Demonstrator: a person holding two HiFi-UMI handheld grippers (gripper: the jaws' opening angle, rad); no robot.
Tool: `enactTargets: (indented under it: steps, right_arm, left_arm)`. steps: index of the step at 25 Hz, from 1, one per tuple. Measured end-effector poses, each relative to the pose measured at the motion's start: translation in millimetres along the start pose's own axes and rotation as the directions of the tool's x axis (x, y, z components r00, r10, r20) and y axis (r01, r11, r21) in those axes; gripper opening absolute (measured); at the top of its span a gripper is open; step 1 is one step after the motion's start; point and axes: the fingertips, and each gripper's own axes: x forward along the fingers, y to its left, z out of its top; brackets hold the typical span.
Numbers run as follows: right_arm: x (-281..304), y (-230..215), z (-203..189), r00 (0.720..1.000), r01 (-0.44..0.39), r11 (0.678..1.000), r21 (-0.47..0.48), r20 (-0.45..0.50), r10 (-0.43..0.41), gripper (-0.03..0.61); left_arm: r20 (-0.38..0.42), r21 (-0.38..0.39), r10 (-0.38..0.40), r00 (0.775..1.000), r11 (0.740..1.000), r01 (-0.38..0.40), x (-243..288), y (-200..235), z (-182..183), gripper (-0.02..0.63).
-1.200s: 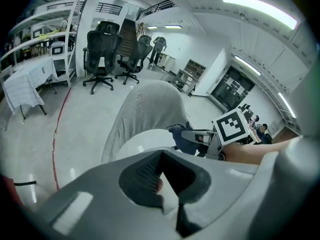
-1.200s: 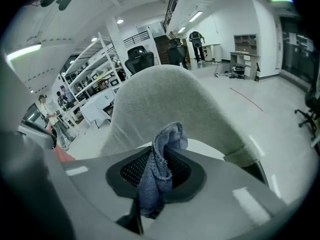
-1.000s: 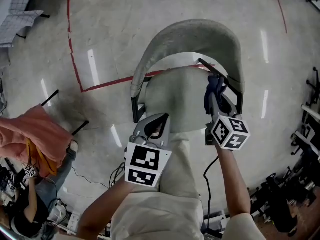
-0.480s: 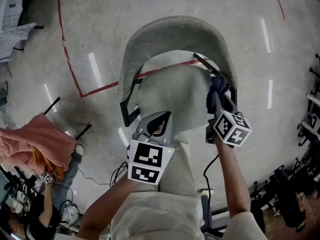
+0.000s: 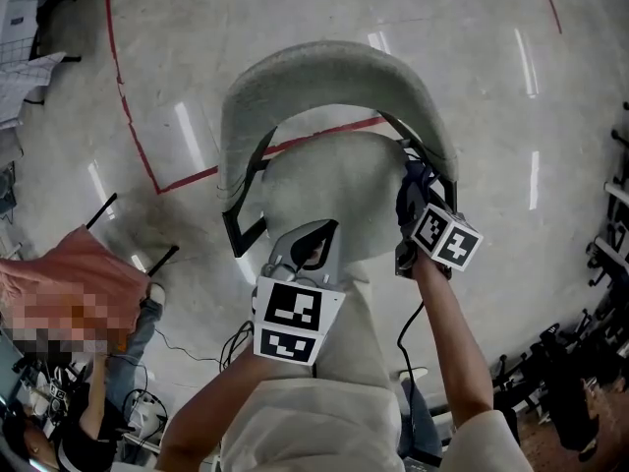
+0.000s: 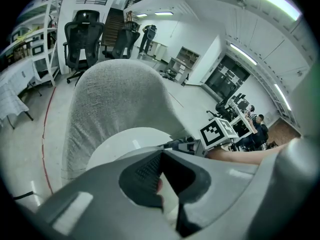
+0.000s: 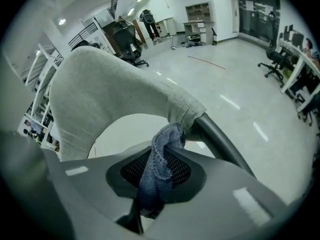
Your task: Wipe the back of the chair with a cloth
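Seemingly early stage: blue cloth (image 7: 156, 176) pinched between right gripper (image 7: 163, 153) jaws, pressed against right end of chair back (image 7: 110, 94). Rest of back judged unwiped. Left gripper (image 6: 162, 153) jaws pressed together, empty, held over seat (image 6: 120, 144).

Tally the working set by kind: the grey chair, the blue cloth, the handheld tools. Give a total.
Grey chair: 1
Blue cloth: 1
Tools: 2 (left tool, right tool)
Total: 4
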Motion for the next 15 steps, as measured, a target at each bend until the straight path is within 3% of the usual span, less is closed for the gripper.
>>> enactTargets:
  steps: [5, 15]
  right_arm:
    - [10, -11, 16, 0.999, 0.032, 0.999, 0.042, 0.004, -0.032, 0.078]
    - [19, 4, 51, 0.998, 0.035, 0.999, -0.001, 0.043, -0.035, 0.078]
  left_arm:
    - [-0.005, -0.021, 0.010, 1.000, 1.000, -0.010, 6, 4, 2, 0.000]
    - [0.012, -0.054, 0.023, 1.000, 0.998, -0.022, 15, 13, 24, 0.000]
